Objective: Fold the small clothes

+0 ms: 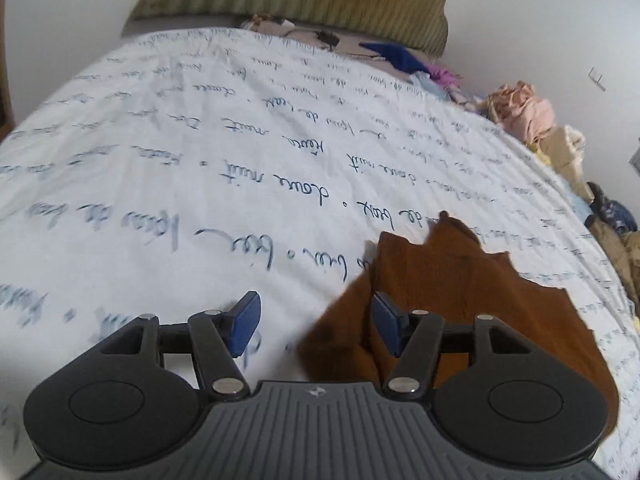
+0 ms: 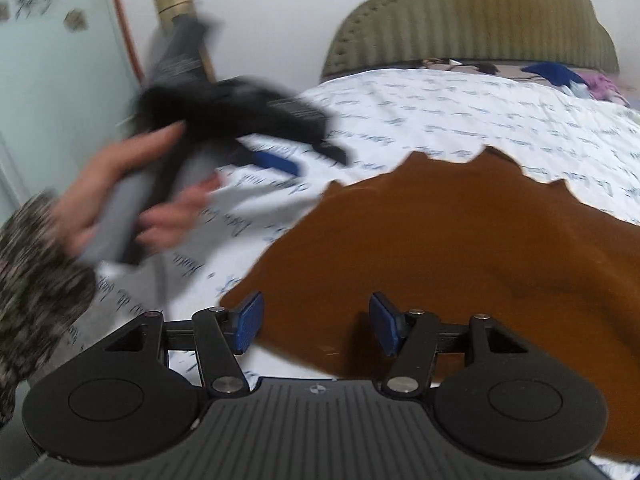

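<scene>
Brown cloth (image 2: pixel 460 248), a single small garment, lies spread on a white bedsheet (image 1: pixel 200 140) printed with blue cursive French script; "douce nuit" can be read. Two handheld grippers work above it. Seen from the right wrist, the left hand (image 2: pixel 132 196) grips the left gripper (image 2: pixel 296 158), blurred and tilted over the sheet beside the cloth. Its fingers stand spread, one blue pad (image 1: pixel 386 326) over the fabric. The right gripper (image 2: pixel 316 326) is likewise spread, hovering at the cloth's near edge.
</scene>
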The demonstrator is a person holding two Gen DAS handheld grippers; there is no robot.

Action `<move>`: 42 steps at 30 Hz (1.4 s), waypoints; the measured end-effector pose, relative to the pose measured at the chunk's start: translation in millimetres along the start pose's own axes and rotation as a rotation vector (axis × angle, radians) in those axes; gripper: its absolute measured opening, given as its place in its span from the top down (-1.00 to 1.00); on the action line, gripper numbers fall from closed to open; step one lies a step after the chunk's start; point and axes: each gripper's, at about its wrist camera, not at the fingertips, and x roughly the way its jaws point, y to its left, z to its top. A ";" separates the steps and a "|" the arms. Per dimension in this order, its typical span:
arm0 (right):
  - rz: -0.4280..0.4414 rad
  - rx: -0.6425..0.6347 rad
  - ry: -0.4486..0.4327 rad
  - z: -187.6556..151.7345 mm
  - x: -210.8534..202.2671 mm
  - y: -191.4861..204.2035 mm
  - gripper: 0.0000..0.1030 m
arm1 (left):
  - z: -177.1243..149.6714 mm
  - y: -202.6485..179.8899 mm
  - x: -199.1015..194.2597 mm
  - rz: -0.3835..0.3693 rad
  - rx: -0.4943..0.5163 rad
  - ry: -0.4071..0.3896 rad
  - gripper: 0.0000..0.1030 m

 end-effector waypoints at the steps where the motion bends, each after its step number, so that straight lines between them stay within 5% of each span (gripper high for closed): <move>1: -0.006 -0.011 0.005 -0.1 1.1 6.9 -0.21 | 1.9 -1.6 6.4 -0.008 0.004 0.005 -0.19; 13: -0.175 -0.226 -0.023 -16.5 16.0 58.4 -0.42 | 21.3 -27.4 51.0 -0.178 0.007 0.125 -0.19; 20: -0.224 -0.242 -0.021 -17.3 23.1 64.8 -0.39 | 12.9 -43.8 59.3 -0.109 0.089 0.115 -0.19; 32: -0.243 -0.204 -0.031 -11.4 28.4 58.9 0.44 | 7.0 -66.1 65.6 0.002 0.209 0.101 -0.17; 36: -0.235 -0.206 -0.037 -15.5 19.6 61.7 0.63 | 7.2 -68.6 66.2 0.027 0.221 0.100 0.13; 40: -0.224 -0.194 -0.035 -17.4 9.6 65.4 0.70 | 9.8 -73.1 66.2 0.011 0.220 0.116 0.68; 42: -0.218 -0.182 -0.035 -16.8 7.1 62.4 0.72 | 11.8 -75.5 66.4 0.003 0.223 0.128 0.76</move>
